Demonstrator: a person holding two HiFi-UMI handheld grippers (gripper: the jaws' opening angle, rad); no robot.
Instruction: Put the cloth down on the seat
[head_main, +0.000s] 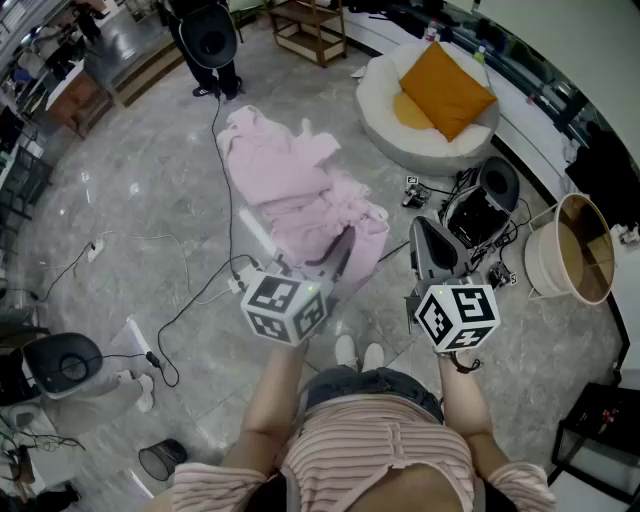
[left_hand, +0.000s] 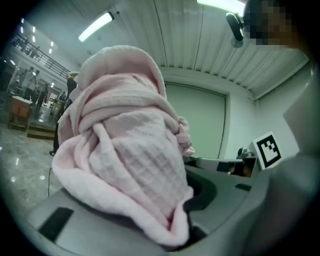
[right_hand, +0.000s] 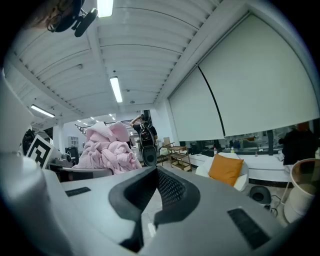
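The left gripper (head_main: 335, 255) is clamping down on the pink cloth (head_main: 300, 190); a fold is being pinched tight between the jaws, and the rest is bulging up and out ahead of them in a big loose bundle. The right gripper (head_main: 428, 235) is riding alongside with its jaws closed on nothing. The seat (head_main: 385, 95), white and round with an orange cushion (head_main: 445, 88) on it, is sitting well apart from the cloth, ahead and to the person's right; so the cloth is not down there yet.

Now the risks. Only one fold is being held, so the weight of the loose part may be pulling it out of the pinch on the way across. I cannot tell whether the far end is touching the floor; if it is trailing, it could be snagging on the cable (head_main: 215, 150) or getting underfoot. The gear (head_main: 480, 210) on the floor is lying just before the seat, so a low carry could be catching on it. A release too near the rim, or onto the sloping cushion, could be sending the cloth sliding off.

As for writing, nothing is reading clearly; only the black-and-white square markers on the gripper cubes are showing, with no brand or label legible anywhere.
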